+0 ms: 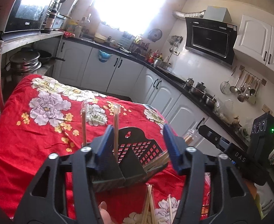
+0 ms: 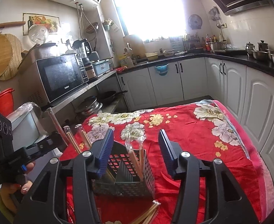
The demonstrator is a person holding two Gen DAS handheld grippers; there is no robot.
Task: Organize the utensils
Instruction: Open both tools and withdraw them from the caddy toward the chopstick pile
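A black perforated utensil holder [image 1: 137, 155] with two compartments stands on the red flowered cloth [image 1: 34, 130]. Wrapped chopsticks [image 1: 115, 128] stand upright in it. My left gripper [image 1: 138, 145] is open and empty, its blue pads either side of the holder. My right gripper [image 2: 137, 153] is open and empty, just above the same holder [image 2: 125, 177], where wrapped chopsticks [image 2: 137, 158] lean in the right compartment. More loose chopsticks [image 2: 148, 214] lie on the cloth in front of the holder; they also show in the left wrist view [image 1: 150, 205].
The right gripper's body [image 1: 256, 149] shows at the right of the left view; the left gripper's body [image 2: 4, 149] at the left of the right view. White cabinets [image 2: 249, 97] and a black counter run behind the table. A microwave [image 2: 62, 76] sits on a steel shelf.
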